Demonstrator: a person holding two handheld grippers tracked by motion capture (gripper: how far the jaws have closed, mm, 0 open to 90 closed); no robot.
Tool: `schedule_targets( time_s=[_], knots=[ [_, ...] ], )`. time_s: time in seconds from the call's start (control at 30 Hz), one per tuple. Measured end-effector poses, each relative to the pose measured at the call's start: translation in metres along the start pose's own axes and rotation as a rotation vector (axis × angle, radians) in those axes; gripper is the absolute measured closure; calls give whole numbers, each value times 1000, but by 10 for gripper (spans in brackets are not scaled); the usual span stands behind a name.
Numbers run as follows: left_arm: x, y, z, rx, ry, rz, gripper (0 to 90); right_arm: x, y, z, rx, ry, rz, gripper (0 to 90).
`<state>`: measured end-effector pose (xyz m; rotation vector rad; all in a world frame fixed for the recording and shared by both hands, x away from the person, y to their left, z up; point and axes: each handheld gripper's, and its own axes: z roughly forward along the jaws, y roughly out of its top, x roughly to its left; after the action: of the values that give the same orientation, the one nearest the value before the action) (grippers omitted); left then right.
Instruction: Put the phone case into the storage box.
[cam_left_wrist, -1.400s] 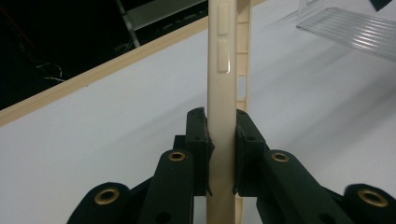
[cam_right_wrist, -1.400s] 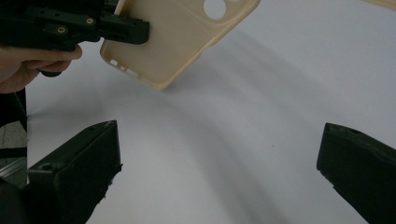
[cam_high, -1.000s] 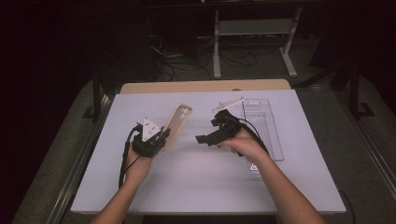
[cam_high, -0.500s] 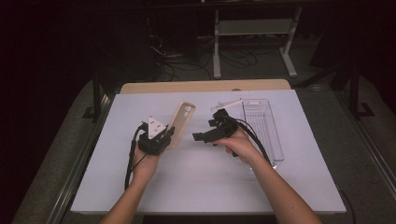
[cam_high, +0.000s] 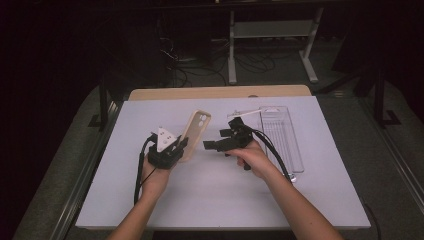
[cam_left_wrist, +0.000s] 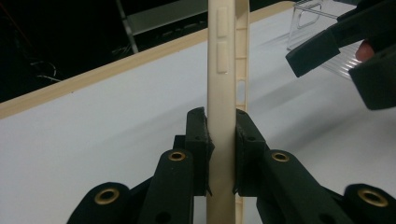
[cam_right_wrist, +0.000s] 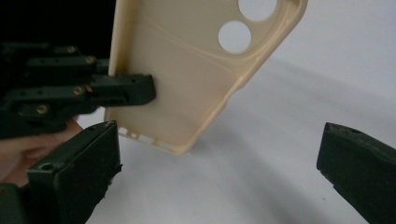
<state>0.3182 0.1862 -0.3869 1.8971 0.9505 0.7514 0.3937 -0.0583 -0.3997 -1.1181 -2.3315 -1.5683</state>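
Observation:
A beige phone case (cam_high: 196, 131) stands on end above the white table (cam_high: 210, 200), its camera holes at the top. My left gripper (cam_high: 181, 145) is shut on its lower part. In the left gripper view both pads (cam_left_wrist: 198, 140) press on the thin case (cam_left_wrist: 223, 56) from either side. My right gripper (cam_high: 222, 134) is open just to the right of the case, jaws pointing at it and touching nothing. In the right gripper view the case (cam_right_wrist: 187, 70) hangs ahead between the wide-apart jaws of the right gripper (cam_right_wrist: 219, 177), with a left finger (cam_right_wrist: 126, 88) on its inner face.
A clear plastic packaging tray (cam_high: 280, 135) lies on the table right of my right hand, also seen in the left gripper view (cam_left_wrist: 317, 18). A wooden strip (cam_high: 220, 92) runs along the far edge. Dark floor, cables and a stand (cam_high: 272, 30) lie beyond.
The case has tilted slightly in the left gripper's grip, and the right gripper has edged a little toward it. Both hands have otherwise stayed in place.

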Motion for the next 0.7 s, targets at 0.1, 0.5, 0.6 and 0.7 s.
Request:
schedule_targets(
  time_s=[0.1,0.5,0.6,0.7],
  knots=[
    [-2,-1,1,4,2,3,790,-2,0,0,-33,25,18,0],
    [-12,0,3,-5,-6,13,790,-4,-3,2,-105,100,91,0],
    [-14,0,3,-6,-8,18,790,-5,-4,4,-117,113,115,0],
    [-15,0,3,-6,-10,31,790,-5,-4,4,-121,130,168,0]
  ],
)
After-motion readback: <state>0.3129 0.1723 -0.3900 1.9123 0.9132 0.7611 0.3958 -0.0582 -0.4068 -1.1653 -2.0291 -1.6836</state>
